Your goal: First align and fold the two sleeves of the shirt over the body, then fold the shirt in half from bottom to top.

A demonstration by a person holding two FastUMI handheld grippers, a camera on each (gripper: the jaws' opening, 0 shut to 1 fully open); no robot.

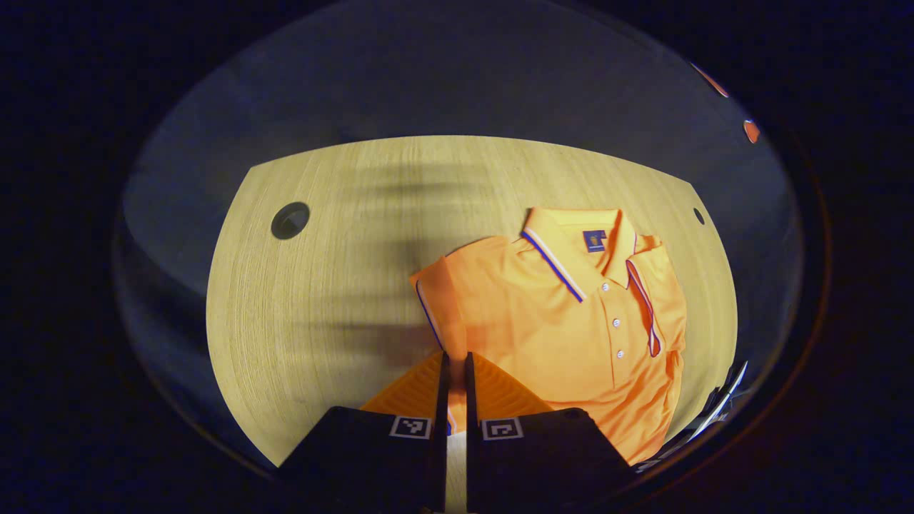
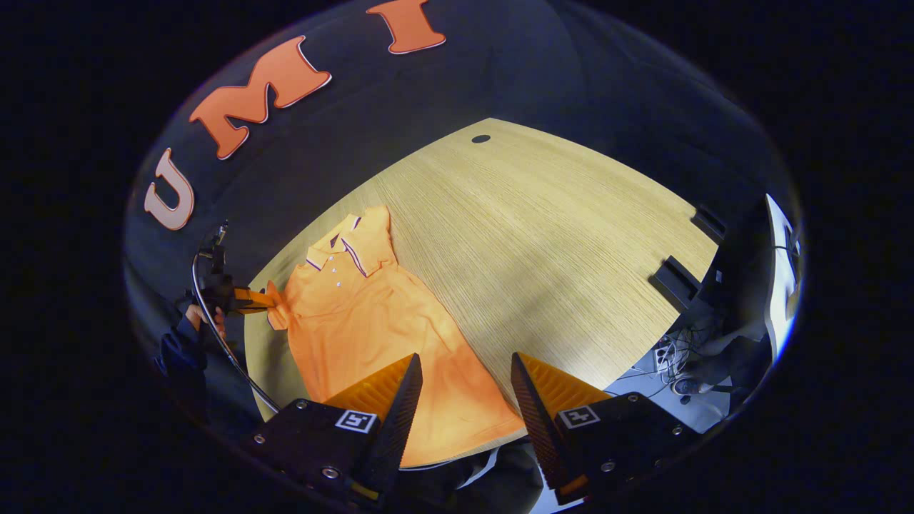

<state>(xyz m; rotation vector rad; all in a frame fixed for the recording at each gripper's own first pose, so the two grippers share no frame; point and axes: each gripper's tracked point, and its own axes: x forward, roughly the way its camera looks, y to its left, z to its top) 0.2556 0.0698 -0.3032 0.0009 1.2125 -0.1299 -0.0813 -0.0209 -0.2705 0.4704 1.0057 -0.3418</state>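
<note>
Shirt (image 2: 371,321) flat on table (image 2: 543,243), left claw (image 2: 268,303) seemingly at its sleeve.

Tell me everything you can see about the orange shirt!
The orange shirt is a polo of soft-looking knit cloth. Its collar has blue and white striped edges, there is a small dark tag inside the neck, and a row of white buttons runs down the front. It lies face up, mostly flat, on the wooden table. One sleeve looks already folded over the body. The left tool is shut on the other sleeve. The right tool hangs open above the hem.
</note>
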